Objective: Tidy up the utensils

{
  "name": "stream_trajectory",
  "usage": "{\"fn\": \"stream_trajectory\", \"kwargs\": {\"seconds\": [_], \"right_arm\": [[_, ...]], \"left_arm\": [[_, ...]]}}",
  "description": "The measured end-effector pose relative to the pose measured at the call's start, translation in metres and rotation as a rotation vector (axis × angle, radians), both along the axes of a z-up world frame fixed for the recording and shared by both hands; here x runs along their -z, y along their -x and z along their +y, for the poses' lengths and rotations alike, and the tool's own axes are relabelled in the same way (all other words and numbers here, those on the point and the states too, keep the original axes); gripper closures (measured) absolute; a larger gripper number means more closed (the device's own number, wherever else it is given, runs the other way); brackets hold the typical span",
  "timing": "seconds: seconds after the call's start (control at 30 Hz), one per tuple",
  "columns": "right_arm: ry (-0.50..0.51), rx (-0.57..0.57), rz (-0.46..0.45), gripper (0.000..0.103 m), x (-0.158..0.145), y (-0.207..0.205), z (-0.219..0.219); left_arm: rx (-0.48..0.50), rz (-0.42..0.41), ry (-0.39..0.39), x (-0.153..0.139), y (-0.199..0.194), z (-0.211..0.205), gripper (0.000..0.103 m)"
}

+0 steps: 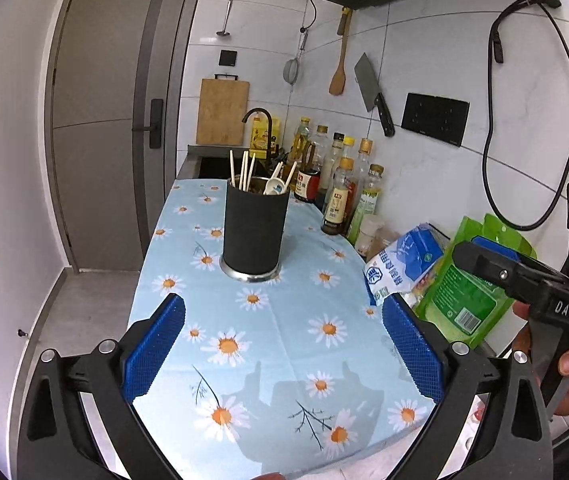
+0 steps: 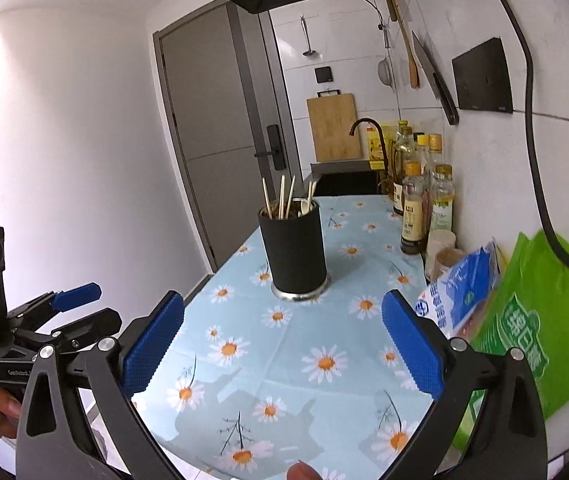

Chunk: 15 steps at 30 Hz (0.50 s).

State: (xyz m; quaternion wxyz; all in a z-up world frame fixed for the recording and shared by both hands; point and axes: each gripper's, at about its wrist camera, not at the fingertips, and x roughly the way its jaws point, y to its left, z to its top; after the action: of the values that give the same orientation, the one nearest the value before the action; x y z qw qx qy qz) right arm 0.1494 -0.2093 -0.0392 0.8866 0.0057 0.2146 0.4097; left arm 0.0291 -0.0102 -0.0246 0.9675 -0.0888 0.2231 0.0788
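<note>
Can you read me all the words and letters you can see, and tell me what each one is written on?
"DAS": white letters on the black body of the right gripper, in the left wrist view.
White lettering on the left gripper: too small to read surely.
Blue and white bag: characters too warped to read.
Green bag: large white characters, blurred.
Bottle labels: too small.

A home kitchen is shown: cleaver (image 1: 372,92) and spatula (image 1: 338,68) hung on tiles, probably oil bottles (image 1: 340,196) lined up.
</note>
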Motion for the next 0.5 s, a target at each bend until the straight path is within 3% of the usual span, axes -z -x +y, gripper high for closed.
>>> {"fn": "stream_trajectory", "kwargs": {"seconds": [0.27, 0.5], "right_arm": [[0.03, 0.022, 0.049, 0.005, 0.018, 0.013, 0.0], [0.066, 0.036, 0.072, 0.005, 0.03, 0.018, 0.004]], "left_arm": [[0.006, 0.041, 0.035, 0.014, 0.009, -0.006, 0.007], [-0.018, 0.068, 0.015, 0.023, 0.014, -0.007, 0.007]]}}
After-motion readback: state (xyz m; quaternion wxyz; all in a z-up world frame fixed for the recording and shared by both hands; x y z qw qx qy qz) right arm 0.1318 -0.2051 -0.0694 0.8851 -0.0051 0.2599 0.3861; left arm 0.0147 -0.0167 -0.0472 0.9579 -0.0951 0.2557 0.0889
